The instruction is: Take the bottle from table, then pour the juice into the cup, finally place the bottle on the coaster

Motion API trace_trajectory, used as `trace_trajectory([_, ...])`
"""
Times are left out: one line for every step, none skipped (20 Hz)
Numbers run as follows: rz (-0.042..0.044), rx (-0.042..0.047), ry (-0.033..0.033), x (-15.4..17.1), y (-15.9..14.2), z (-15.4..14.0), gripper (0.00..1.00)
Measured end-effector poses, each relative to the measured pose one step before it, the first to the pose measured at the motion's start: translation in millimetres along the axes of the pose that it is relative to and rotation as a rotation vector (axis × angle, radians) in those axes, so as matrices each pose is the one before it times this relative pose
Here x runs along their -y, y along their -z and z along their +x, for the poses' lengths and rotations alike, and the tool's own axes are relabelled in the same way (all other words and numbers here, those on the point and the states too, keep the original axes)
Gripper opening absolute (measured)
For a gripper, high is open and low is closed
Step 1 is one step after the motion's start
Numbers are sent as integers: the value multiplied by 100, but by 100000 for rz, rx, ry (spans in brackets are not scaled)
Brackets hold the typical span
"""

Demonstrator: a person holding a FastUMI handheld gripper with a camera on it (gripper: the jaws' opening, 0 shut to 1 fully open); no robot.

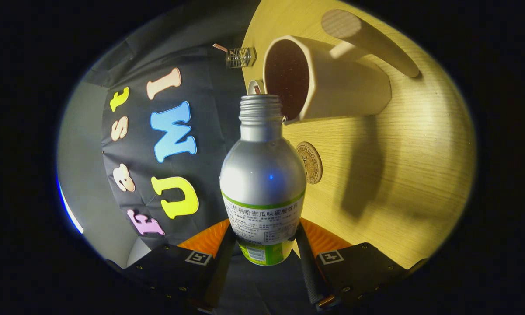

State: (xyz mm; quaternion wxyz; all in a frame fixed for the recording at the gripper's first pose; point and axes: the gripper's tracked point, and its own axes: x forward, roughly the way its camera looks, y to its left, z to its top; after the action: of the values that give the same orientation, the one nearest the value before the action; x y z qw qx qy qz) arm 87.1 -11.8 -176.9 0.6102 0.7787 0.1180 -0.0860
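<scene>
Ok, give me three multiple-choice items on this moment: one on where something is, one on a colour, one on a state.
1. Where is the bottle's open mouth?
A. At the rim of the cup
B. Over the coaster
C. Behind the fingers

2. What colour is the bottle's upper body?
A. Red
B. Silver
C. Black

3. What is the gripper doing?
A. Open, holding nothing
B. Shut on the cup
C. Shut on the bottle

Answers: 1 A, the threaded neck meets the cup's rim. 2 B, bare silver metal above the label. 3 C, both fingers press the bottle's lower sides.
</scene>
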Motion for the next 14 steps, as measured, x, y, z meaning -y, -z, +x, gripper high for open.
trace_trajectory([956, -33, -149, -72, 98, -97, 74])
trace_trajectory([782, 63, -246, -138, 14, 103, 74])
trace_trajectory([713, -223, -318, -137, 165, -6, 74])
trace_trajectory([742, -179, -127, -45, 68, 63, 74])
trace_trajectory([901, -377, -265, -162, 154, -61, 74])
trace_trajectory([712, 63, -218, -105, 45, 50, 74])
trace_trajectory([597, -153, 152, -3, 31, -25, 74])
trace_trajectory([766, -49, 483, 26, -14, -1, 74])
trace_trajectory([901, 158, 9, -162, 62, 28, 74])
trace_trajectory([951, 75, -123, -103, 5, 39, 74])
trace_trajectory([716, 228, -11, -45, -96, -83, 74])
trace_trajectory([687, 34, 180, 6, -35, 25, 74])
trace_trajectory([583, -141, 308, -26, 56, -52, 74])
trace_trajectory([359, 212, 274, -1, -102, -19, 73])
